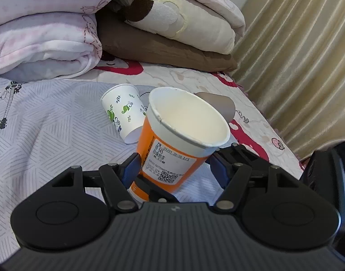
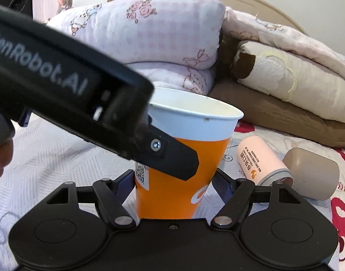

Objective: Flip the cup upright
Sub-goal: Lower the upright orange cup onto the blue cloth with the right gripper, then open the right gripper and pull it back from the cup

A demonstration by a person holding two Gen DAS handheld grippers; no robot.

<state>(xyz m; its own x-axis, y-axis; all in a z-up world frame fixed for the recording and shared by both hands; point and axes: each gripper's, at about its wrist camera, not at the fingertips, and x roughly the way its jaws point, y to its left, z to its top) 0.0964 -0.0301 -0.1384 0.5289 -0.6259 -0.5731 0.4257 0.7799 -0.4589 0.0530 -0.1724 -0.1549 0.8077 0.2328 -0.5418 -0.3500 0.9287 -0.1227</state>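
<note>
An orange paper cup (image 1: 172,155) with a white rim and a printed label stands mouth up on the bedsheet, a little tilted in the left wrist view. My left gripper (image 1: 174,164) has its blue pads on both sides of the cup's lower body. The same cup (image 2: 183,164) fills the right wrist view, where my right gripper (image 2: 172,183) also closes on its lower body. The left gripper's black body (image 2: 82,103) crosses in front of the cup there. A white paper cup (image 1: 125,113) with green leaf print lies on its side behind.
Folded quilts and a brown blanket (image 1: 163,45) are stacked at the bed's head. A pink can (image 2: 262,160) lies beside a taupe rounded object (image 2: 312,174) on the right. A beige curtain (image 1: 303,63) hangs past the bed's right edge.
</note>
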